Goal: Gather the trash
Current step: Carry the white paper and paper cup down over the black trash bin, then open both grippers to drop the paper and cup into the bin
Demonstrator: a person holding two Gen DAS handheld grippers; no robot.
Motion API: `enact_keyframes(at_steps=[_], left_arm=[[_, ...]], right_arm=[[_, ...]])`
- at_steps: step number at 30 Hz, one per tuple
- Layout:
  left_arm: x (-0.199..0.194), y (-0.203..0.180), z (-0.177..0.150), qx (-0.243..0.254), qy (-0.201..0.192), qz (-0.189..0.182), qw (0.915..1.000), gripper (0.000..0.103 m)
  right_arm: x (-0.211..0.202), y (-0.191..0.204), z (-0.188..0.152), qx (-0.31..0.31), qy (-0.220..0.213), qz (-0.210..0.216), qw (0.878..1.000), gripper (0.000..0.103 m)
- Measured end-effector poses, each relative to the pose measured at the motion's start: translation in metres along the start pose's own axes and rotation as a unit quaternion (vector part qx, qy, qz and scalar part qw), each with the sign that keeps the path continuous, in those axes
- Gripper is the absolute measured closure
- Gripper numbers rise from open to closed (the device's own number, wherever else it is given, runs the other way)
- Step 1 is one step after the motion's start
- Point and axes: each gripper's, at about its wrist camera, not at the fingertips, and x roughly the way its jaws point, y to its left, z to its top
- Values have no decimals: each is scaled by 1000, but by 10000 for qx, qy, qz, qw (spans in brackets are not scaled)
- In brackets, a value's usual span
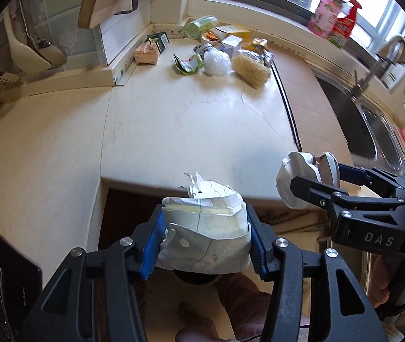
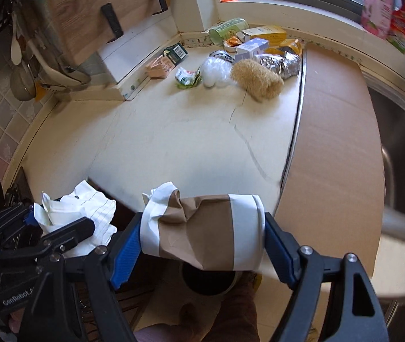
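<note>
Left gripper (image 1: 204, 239) clamps crumpled paper (image 1: 205, 228); right gripper (image 2: 202, 242) (alongside) clamps paper cup (image 2: 202, 233).

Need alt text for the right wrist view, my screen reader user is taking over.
The right gripper is shut on a crushed brown-and-white paper cup past the counter edge, with the left gripper beside it clamping crumpled white paper. More trash lies at the far corner under the window.

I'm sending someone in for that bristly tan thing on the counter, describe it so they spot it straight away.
Go to the trash heap in the counter's window corner. At its near edge, beside the cardboard sheet, lies a tan brush. It alone is fuzzy and straw-coloured, unlike the white plastic wad beside it.
</note>
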Motion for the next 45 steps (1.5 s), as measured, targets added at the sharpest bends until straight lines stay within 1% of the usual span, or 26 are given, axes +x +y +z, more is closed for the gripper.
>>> enact_keyframes(at_steps=[5,8,10,12,17,22,27,31,34,39,40,41,43,45], left_arm=[[-2,7,-47,364,197,-231,9989,52],[6,6,-71,488,417,-363,9973,52],[15,6,-84,526,608,-434,9958,52],[29,4,-97,566,807,-546,9936,52],[78,3,-122,529,1261,-686,9882,52],[136,4,-136,464,1442,-700,9860,51],[194,11,-153,256,1527,-644,9858,51],[240,16,-158,98,1649,-657,9841,50],[266,18,-161,79,1732,-706,9823,49],[292,23,-163,18,1789,-794,9806,46],[296,24,-163,46,1783,-779,9809,44],[299,25,-162,60,1797,-762,9807,41],[303,28,-162,25,1857,-771,9796,37],[306,31,-161,9,1848,-767,9798,35]], right_arm=[[-12,17,-61,362,-7,-58,9993,23],[-7,22,-93,513,170,-95,9985,23],[5,22,-112,685,406,-126,9967,23],[16,18,-126,882,588,-84,9943,23],[50,9,-158,1071,882,-269,9900,23],[90,-6,-188,1163,1048,-352,9870,23],[137,-19,-205,1109,1086,-463,9868,23],[176,-23,-212,944,1104,-422,9885,23],[207,-24,-218,766,1168,-356,9896,23],[248,-24,-225,500,1229,-260,9908,22],[256,-24,-226,467,1216,-234,9912,22],[261,-25,-226,448,1201,-206,9915,22],[273,-26,-228,455,1246,-83,9911,22],[279,-31,-228,544,1324,85,9897,21]])
